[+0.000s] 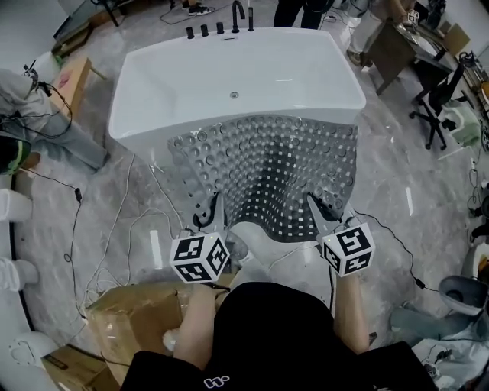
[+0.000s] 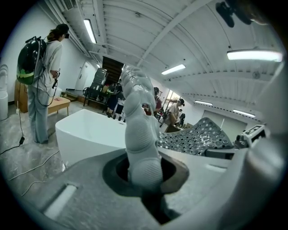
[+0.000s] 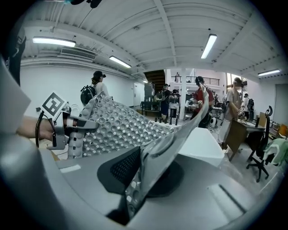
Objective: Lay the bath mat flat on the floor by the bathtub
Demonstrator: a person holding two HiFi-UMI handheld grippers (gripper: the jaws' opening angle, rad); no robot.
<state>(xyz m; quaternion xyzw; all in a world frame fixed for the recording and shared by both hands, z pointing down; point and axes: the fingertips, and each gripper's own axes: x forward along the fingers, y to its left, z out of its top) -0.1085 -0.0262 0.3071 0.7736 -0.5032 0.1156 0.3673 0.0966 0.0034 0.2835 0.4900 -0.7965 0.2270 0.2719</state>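
Observation:
A grey, see-through bath mat (image 1: 267,164) studded with suction cups hangs in front of the white bathtub (image 1: 153,65). Each gripper holds a near corner and the mat sags between them. My left gripper (image 1: 215,212) is shut on the left corner, and in the left gripper view the pinched mat edge (image 2: 140,134) stands up out of the jaws of that gripper (image 2: 146,182). My right gripper (image 1: 315,208) is shut on the right corner; in the right gripper view the mat edge (image 3: 175,139) runs out of the gripper (image 3: 144,179). The mat's far edge lies against the tub's front wall.
A cardboard box (image 1: 137,313) sits at my left foot, with cables (image 1: 114,229) trailing over the marble floor. Black taps (image 1: 238,15) stand on the tub's far rim. There is a wooden bench (image 1: 72,80) to the left and an office chair (image 1: 442,95) to the right. People (image 2: 42,81) stand around.

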